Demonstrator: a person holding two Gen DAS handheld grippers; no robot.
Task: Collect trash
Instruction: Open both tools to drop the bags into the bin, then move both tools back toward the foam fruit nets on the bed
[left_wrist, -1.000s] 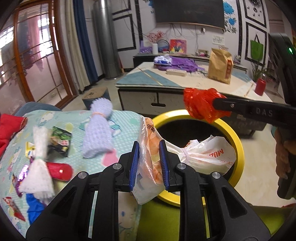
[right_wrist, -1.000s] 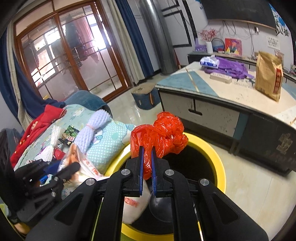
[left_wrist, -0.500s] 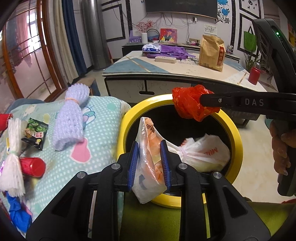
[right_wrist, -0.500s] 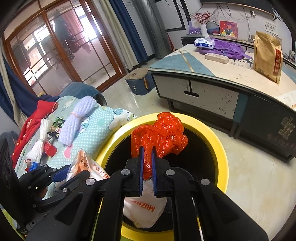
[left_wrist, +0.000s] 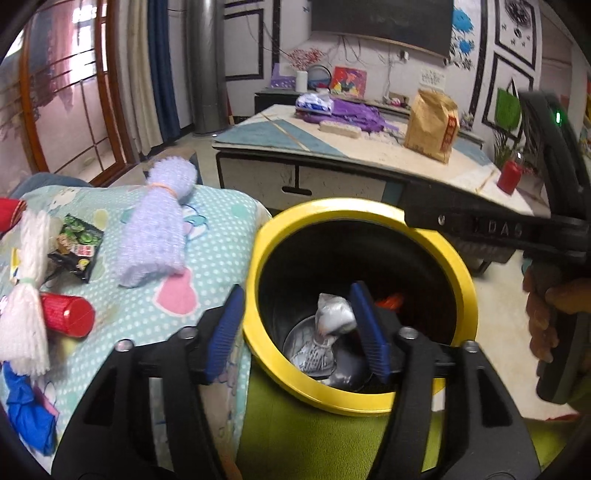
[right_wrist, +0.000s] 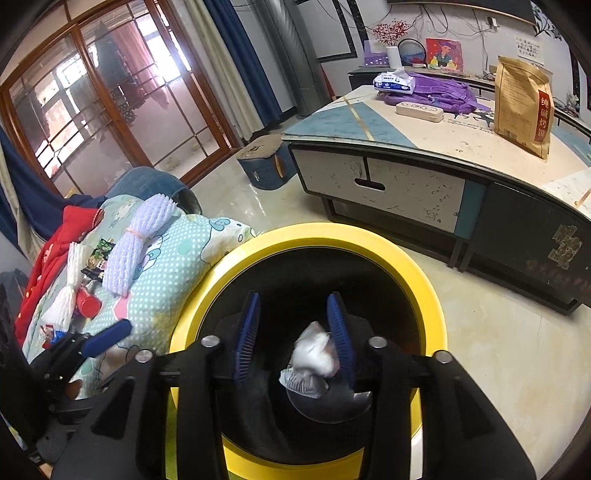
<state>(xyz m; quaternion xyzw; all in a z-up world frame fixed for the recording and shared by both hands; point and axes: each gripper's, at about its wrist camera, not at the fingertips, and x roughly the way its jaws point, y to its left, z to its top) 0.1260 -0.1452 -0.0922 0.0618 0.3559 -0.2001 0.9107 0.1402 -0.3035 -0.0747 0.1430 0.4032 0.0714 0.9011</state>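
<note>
While we're hovering both grippers over the bin, this is what we're seeing:

L gripper: left gripper (left_wrist: 297, 326) is standing w/ jaws spread, having just been opening; nothing is being pinched btwn the blue pads. One pad is sitting over the quilt edge, the other over the bin mouth.
R gripper: right gripper (right_wrist: 295, 341) is also gaping, jaws just been opening; nothing pressed btwn its pads. It's pointing down into the bin.
Bin: yellow-rimmed trash bin (right_wrist: 369, 236) w/ black inside is standing just beside the quilt, on the pale floor.
Trash in bin: white plastic bag (right_wrist: 314, 356) is lying at the bottom, seen btwn the right gripper's fingers but well below them. We're also catching a bit of the red plastic bag (left_wrist: 389, 300) deep inside, mostly hidden behind a left finger.
Trash still out: purple foam net (left_wrist: 159, 225), white foam net (left_wrist: 26, 295), red cap (left_wrist: 66, 315), dark snack wrapper (left_wrist: 75, 247) and blue scrap (left_wrist: 29, 413) are all lying on the dotted quilt (left_wrist: 207, 251).
Person: a hand (left_wrist: 546, 317) is gripping the right gripper's handle at the right edge of the left view.
Background: low table (right_wrist: 406, 173) w/ a brown paper bag (right_wrist: 522, 103) on top is standing behind the bin, well apart.
</note>
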